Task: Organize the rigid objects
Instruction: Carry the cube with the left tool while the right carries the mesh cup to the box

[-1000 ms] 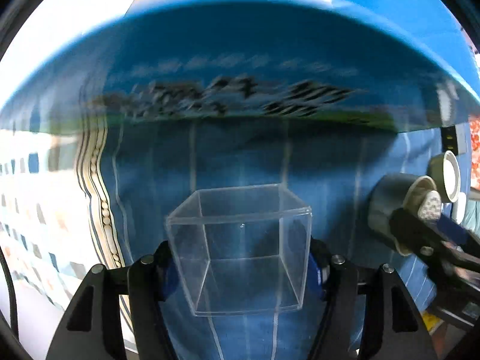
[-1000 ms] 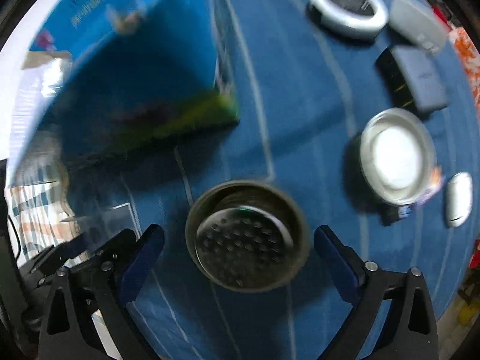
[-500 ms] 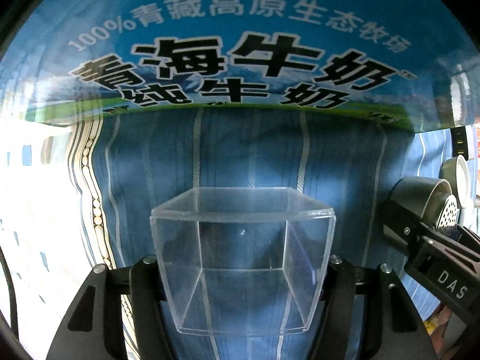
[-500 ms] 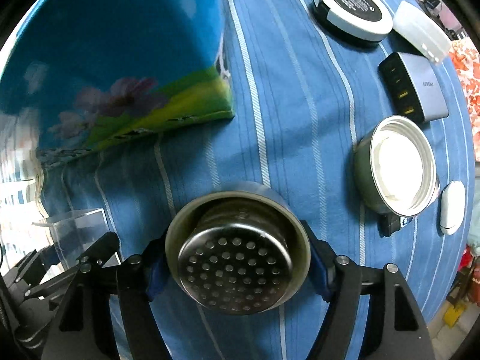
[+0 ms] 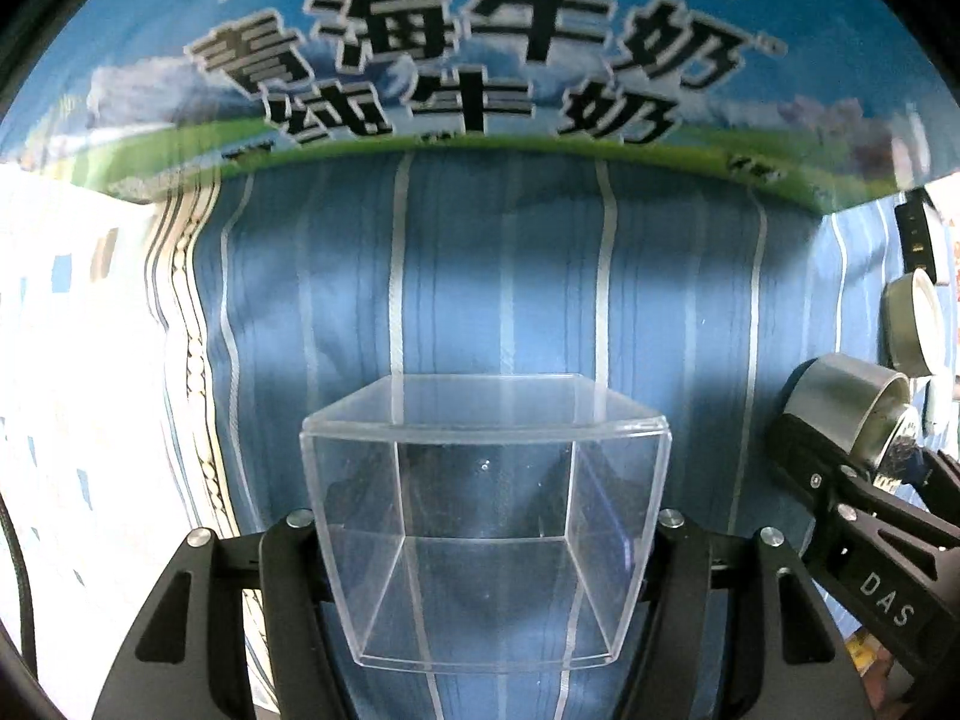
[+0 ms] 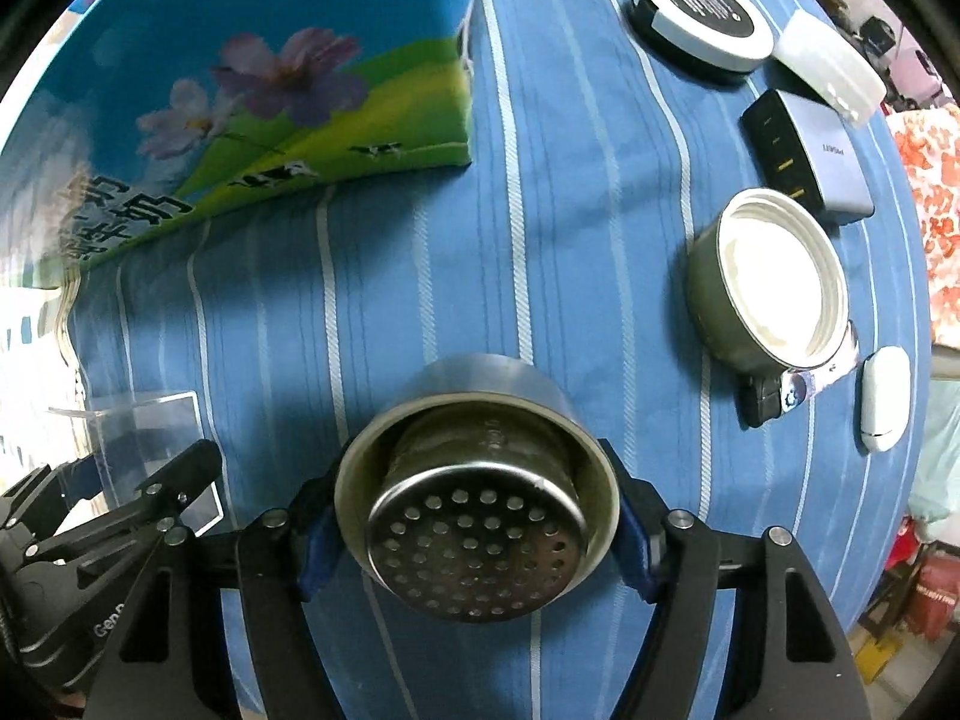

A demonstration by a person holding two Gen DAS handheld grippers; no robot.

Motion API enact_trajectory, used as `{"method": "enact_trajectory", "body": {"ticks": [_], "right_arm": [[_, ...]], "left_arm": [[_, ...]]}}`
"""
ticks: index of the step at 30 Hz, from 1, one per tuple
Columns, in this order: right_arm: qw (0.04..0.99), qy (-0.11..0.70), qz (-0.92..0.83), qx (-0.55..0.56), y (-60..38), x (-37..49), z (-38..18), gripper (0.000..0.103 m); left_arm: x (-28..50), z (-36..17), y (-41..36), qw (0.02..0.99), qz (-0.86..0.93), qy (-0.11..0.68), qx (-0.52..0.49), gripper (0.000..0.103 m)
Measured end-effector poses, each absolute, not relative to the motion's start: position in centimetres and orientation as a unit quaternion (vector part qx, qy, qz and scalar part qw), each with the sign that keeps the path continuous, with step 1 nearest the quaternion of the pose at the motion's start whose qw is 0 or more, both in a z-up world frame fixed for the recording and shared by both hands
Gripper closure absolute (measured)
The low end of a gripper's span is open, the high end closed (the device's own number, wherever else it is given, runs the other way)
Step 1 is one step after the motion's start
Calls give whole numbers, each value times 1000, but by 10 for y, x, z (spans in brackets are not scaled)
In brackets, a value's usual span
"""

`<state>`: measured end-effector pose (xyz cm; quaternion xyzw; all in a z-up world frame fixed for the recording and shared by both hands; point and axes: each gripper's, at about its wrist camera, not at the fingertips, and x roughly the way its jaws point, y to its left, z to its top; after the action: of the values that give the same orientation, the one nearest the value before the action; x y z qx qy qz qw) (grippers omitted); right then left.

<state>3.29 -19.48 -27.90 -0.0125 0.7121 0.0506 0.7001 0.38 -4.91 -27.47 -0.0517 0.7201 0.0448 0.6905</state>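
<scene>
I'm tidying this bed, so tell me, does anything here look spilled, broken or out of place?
Nothing spilled or broken. The lid lies upside down on the striped sheet. Otherwise only the clear box and metal strainer cup are off the sheet, held in the grippers.

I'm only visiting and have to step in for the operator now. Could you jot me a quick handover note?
Left gripper: shut on the clear plastic box, lifted off the striped cloth.
Right gripper: jaws closing on the metal strainer cup.
Milk carton ahead. Round lid, charger, round case and white pod lie on the cloth, untouched.
Left: place both, then the rest.
</scene>
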Motion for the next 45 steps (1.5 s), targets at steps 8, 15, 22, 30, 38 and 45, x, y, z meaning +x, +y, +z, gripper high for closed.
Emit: {"method": "enact_trajectory", "body": {"ticks": [8,15,22,30,38,45], "right_arm": [[712,699,60,-32,-180,7,-260,30],[715,695,71,-23,-188,-10,-236,30],[724,684,88,-11,-205,-10,-187,30],[744,655,132,22,-221,-15,-112,30],[768,616,166,63,-196,34,-47,30],[782,598,153,82,-146,108,-43,30]], "left_arm": [[-6,-259,-54,703,51,709,-37,42],[-26,-236,-63,713,53,698,-39,42],[-46,-193,-72,734,50,676,-40,42],[-52,-109,-70,769,47,636,-47,42],[19,-44,-58,809,33,585,-54,42],[84,-50,-1,817,14,572,-71,42]]}}
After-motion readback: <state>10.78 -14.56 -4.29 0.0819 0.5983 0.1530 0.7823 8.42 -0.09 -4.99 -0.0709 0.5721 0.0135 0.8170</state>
